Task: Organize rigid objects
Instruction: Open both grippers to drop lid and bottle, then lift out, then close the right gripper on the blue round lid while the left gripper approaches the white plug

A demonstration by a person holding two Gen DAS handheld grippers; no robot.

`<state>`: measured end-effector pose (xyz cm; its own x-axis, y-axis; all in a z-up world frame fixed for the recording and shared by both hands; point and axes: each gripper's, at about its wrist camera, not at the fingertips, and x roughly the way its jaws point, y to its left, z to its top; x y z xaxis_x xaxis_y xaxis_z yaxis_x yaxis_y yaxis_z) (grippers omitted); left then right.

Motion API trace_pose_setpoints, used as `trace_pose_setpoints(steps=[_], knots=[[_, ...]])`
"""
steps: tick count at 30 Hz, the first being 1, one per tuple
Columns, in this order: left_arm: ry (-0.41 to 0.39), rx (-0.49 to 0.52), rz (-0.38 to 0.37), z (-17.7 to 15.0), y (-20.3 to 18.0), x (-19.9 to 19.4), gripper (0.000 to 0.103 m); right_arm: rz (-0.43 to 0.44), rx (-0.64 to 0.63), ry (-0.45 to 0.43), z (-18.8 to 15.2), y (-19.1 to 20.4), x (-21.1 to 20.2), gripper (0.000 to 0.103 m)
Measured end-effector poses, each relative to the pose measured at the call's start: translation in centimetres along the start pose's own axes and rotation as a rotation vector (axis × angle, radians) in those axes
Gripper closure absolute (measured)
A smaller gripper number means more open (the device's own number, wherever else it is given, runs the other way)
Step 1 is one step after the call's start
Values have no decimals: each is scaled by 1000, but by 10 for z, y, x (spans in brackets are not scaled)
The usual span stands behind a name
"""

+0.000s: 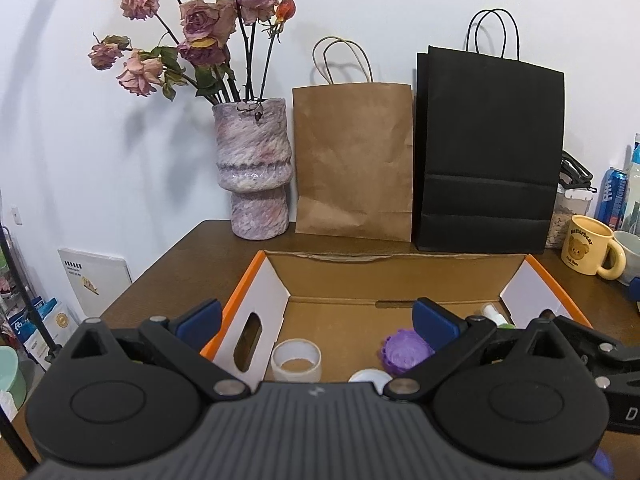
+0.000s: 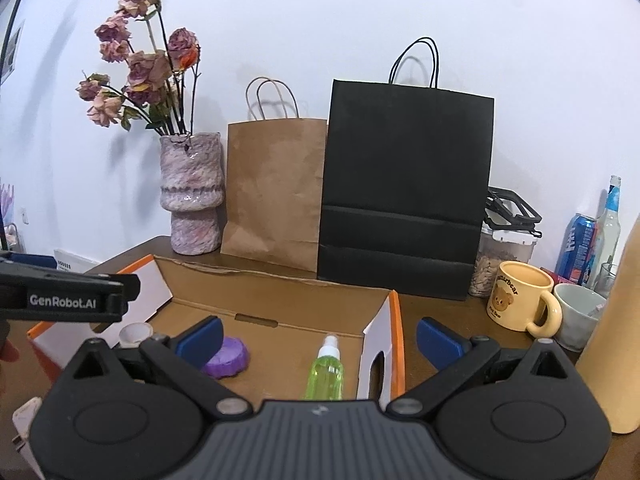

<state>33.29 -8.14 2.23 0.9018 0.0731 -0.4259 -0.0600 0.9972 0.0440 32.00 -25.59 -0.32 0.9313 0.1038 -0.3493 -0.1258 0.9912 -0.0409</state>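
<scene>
I hold my left gripper (image 1: 316, 322) and right gripper (image 2: 318, 338) spread wide, gripping nothing. The cardboard box (image 1: 332, 312) sits at twelve o'clock, holding a purple disc (image 1: 404, 354) and green spray bottle (image 2: 326, 372).

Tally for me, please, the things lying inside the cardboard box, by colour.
White: 2, a tape roll and a cap
Purple: 1, a ridged disc
Green: 1, a spray bottle
Total: 4, all in the box. Both grippers, left and right, are open and hold nothing.
</scene>
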Motion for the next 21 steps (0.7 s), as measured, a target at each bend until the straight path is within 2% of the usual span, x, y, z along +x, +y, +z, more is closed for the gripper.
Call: trace_pose_setpoints(steps=[21], knots=[[28, -16, -1, -43, 19, -62, 0, 16, -21, 22, -42, 7, -72, 0]])
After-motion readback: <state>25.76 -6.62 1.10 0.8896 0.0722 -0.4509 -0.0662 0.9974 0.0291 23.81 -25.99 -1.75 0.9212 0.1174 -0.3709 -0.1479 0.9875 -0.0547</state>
